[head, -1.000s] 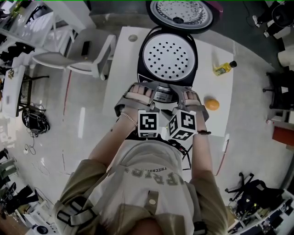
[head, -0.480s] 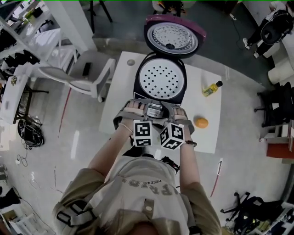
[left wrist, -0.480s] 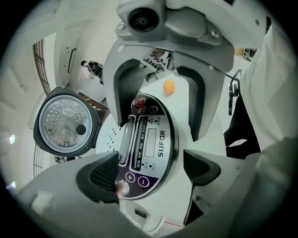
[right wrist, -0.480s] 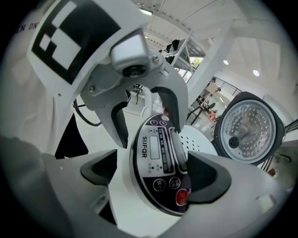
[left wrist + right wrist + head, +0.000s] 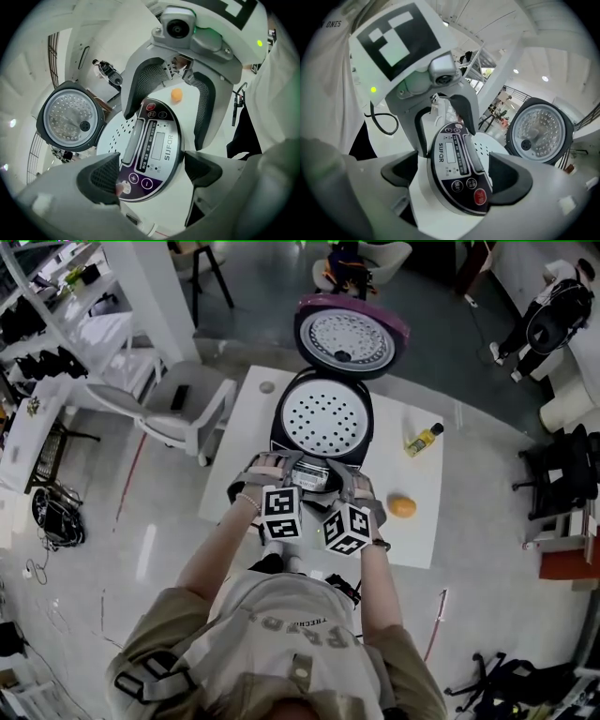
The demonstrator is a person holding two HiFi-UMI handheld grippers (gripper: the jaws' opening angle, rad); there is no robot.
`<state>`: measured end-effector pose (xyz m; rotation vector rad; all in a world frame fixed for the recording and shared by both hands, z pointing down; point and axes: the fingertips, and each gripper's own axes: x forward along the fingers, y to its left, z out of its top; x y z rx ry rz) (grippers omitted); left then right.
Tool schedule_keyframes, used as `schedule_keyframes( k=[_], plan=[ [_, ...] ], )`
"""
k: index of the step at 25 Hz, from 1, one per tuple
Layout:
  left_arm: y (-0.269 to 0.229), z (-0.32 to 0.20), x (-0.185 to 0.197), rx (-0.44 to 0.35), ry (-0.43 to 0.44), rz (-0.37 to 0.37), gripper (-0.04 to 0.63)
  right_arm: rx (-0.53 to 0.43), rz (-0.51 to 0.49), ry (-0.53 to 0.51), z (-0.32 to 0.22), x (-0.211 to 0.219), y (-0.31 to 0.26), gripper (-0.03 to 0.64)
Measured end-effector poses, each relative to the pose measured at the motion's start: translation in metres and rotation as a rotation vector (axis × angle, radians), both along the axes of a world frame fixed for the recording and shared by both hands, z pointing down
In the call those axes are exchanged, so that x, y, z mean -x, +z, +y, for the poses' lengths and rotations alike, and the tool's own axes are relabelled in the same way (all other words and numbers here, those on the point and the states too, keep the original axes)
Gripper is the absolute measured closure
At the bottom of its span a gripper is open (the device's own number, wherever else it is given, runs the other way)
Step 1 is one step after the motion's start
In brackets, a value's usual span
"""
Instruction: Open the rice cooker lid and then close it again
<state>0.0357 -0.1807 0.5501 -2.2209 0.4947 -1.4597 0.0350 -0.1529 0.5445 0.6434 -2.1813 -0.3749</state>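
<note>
Pale glossy floor surrounds a white table (image 5: 424, 532) in a cluttered workroom, with a white chair (image 5: 178, 404) drawn up at the table's 9 o'clock side. On the table stands the rice cooker (image 5: 277, 432), its lid (image 5: 352, 336) swung fully up and tipped back at the pot's 12 o'clock, inner plate facing the head camera. A white perforated tray (image 5: 322, 416) fills the open pot. A yellow bottle (image 5: 424, 439) lies well apart at the cooker's 3 o'clock, and an orange (image 5: 401, 506) sits near the table edge at about 4 o'clock. Both tools meet the cooker at its 6 o'clock side, over the dark control panel (image 5: 157, 150). The left gripper (image 5: 150, 173) has its jaws spread wide, the near end of the panel showing between them; no pad is seen pressing on it. The right gripper (image 5: 457, 176) is likewise spread, its jaws standing either side of the panel end that carries the red button (image 5: 479, 197), gripping nothing. Each tool appears at 12 o'clock in the other's view.
</note>
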Motion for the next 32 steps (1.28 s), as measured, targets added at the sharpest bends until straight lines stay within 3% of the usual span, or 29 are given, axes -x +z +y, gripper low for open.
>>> schedule_keyframes(
  k=[3, 8, 16, 24, 32],
  plan=[
    [-0.008, 0.0, -0.001, 0.014, -0.019, 0.062, 0.149, -0.009, -0.088, 0.041, 0.001, -0.006, -0.013, 0.173],
    [-0.026, 0.001, 0.001, 0.078, -0.093, 0.225, 0.15, -0.014, -0.176, 0.096, 0.009, -0.021, -0.029, 0.173],
    [-0.057, -0.019, 0.021, 0.089, -0.226, 0.4, 0.15, -0.009, -0.338, 0.18, 0.004, -0.052, -0.057, 0.173],
    [-0.081, -0.038, 0.042, 0.025, -0.319, 0.463, 0.15, -0.05, -0.449, 0.173, -0.009, -0.069, -0.091, 0.173],
    [-0.086, -0.052, 0.034, 0.051, -0.293, 0.524, 0.15, -0.01, -0.611, 0.236, -0.03, -0.074, -0.107, 0.173]
  ],
)
